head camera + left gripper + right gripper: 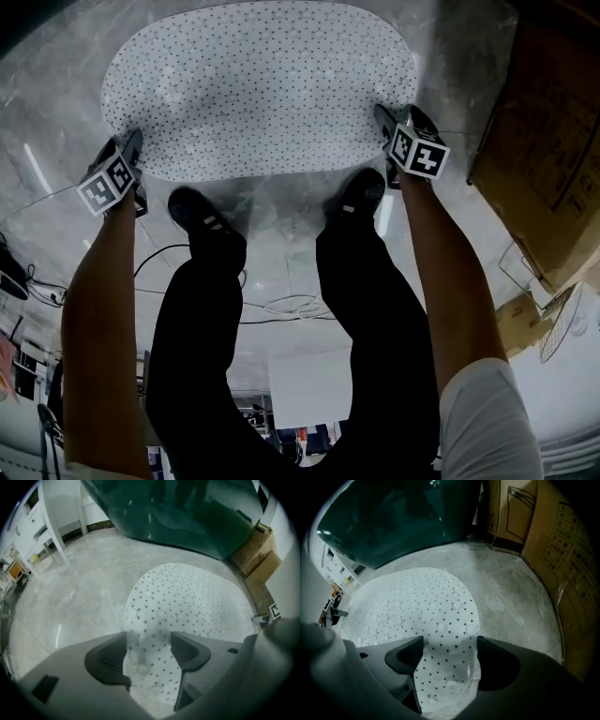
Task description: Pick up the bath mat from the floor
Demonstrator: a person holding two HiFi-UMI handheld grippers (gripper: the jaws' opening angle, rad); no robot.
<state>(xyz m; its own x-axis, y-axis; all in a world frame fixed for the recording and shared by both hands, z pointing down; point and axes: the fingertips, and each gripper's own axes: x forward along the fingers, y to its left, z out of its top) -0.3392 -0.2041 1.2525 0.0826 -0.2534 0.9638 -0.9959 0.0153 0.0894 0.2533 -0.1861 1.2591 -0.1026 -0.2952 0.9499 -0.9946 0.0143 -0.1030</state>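
A white oval bath mat (262, 84) with small dark dots lies flat on the grey marble floor. My left gripper (128, 152) points steeply down at the mat's near left end. In the left gripper view the mat (187, 602) runs between the two dark fingers (105, 658), and the left gripper (150, 653) stands wide with a gap at both pads. My right gripper (394, 124) is at the near right end. There the mat's edge (408, 606) lies between the jaws of the right gripper (450, 660), which also stand apart.
The person's two black shoes (202, 220) (361, 192) stand just short of the mat. Cardboard boxes (553, 141) line the right side. A dark tub (187, 513) rises beyond the mat. Cables (281, 305) lie on the floor behind the feet.
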